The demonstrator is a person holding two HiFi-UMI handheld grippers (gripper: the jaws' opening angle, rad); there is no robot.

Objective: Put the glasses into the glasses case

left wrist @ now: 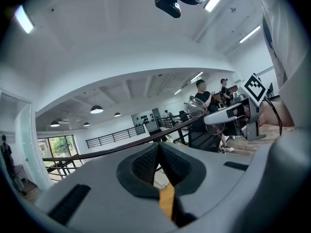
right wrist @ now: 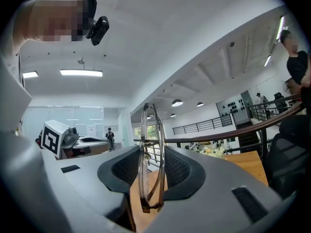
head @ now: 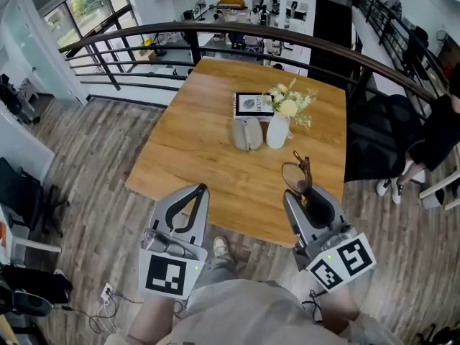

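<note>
The grey glasses case (head: 247, 133) lies shut near the middle of the wooden table (head: 194, 149), to the left of a white vase. My right gripper (head: 303, 192) hovers over the table's near right edge, shut on a pair of thin brown-rimmed glasses (head: 296, 169) that stand on edge above its tips. In the right gripper view the glasses (right wrist: 150, 205) sit folded and upright between the dark pads (right wrist: 180, 171). My left gripper (head: 200, 187) is at the table's near edge, its jaws closed together with nothing held. The left gripper view shows its pads (left wrist: 146, 161) meeting, and the right gripper (left wrist: 233, 115) off to the right.
A white vase with pale flowers (head: 279, 124) and a framed picture (head: 254, 105) stand beside the case. A dark curved railing (head: 215, 29) runs behind the table. A black chair or bag (head: 377, 135) and a person's shoes (head: 388, 187) are at the right.
</note>
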